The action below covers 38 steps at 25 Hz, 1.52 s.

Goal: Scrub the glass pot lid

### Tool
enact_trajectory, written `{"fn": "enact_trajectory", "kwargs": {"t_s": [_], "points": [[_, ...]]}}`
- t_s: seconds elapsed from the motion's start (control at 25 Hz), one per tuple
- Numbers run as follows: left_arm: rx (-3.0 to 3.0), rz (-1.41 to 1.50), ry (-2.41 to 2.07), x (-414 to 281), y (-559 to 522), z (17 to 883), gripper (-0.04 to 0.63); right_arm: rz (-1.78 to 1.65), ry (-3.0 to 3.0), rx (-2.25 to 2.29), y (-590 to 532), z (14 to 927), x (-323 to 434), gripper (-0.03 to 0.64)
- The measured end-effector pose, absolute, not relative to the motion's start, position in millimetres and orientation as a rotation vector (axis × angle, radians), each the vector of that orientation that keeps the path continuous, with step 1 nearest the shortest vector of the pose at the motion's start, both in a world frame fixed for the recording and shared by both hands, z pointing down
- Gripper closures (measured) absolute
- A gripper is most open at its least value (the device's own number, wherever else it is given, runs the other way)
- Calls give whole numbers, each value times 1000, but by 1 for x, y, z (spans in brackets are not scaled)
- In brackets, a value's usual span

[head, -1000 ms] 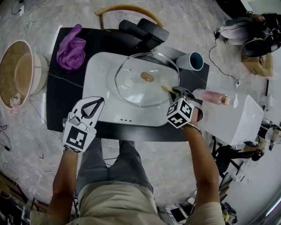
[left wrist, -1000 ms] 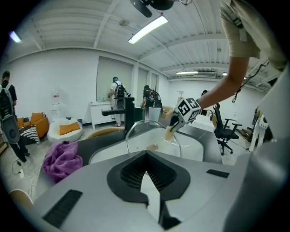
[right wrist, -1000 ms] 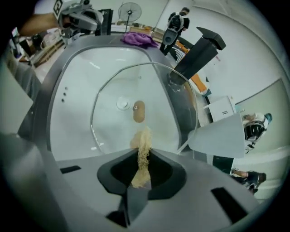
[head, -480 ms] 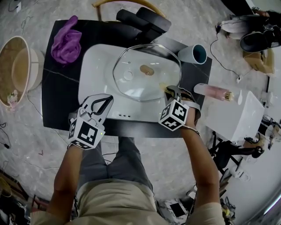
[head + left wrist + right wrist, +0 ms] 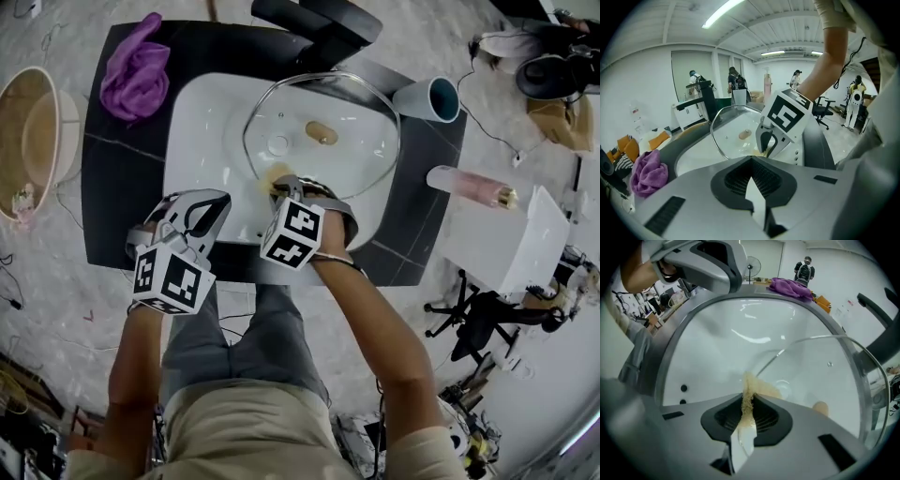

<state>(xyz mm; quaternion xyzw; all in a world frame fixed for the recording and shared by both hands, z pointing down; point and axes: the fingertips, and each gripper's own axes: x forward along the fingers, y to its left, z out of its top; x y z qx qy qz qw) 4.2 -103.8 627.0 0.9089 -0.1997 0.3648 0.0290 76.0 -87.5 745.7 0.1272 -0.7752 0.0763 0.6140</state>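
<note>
Pad (image 5: 747, 394) pinched by right gripper (image 5: 281, 180) near lid (image 5: 361, 159) rim; left gripper (image 5: 211, 202) fingers pressed together, empty. Risk: unheld lid may be shoved, skating in sink (image 5: 202, 141)

I get bright, even light from ceiling strips (image 5: 723, 11); glare glints on the glass pot lid (image 5: 347, 155), with fisheye bending and dark corners around it.

Two grippers: left gripper (image 5: 208, 204), right gripper (image 5: 284, 184). One scrubber (image 5: 279, 174) between the right jaws. One lid (image 5: 361, 155) and one sink (image 5: 202, 131) ahead of both jaws. One tap (image 5: 319, 23) beyond them. One cloth (image 5: 136, 70) ahead of the left jaws. One cup (image 5: 431, 98) and one bottle (image 5: 473, 185) right of the right jaws
</note>
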Motion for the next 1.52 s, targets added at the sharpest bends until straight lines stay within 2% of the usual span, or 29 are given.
{"fn": "enact_trajectory", "kwargs": {"t_s": [0.16,0.72,0.96,1.32,1.52], "points": [[2800,1105,-615,1,-104,629,581,166,-1821,278,-86,747,53,558],[2789,1091,-608,8,-111,636,583,191,-1825,294,-83,748,67,560],[2795,1073,-598,14,-113,630,581,201,-1750,328,-89,748,117,560],[2810,1071,-620,15,-121,612,581,260,-1599,594,-134,713,242,560],[2810,1080,-634,7,-125,605,582,233,-1567,633,-141,701,251,560]]}}
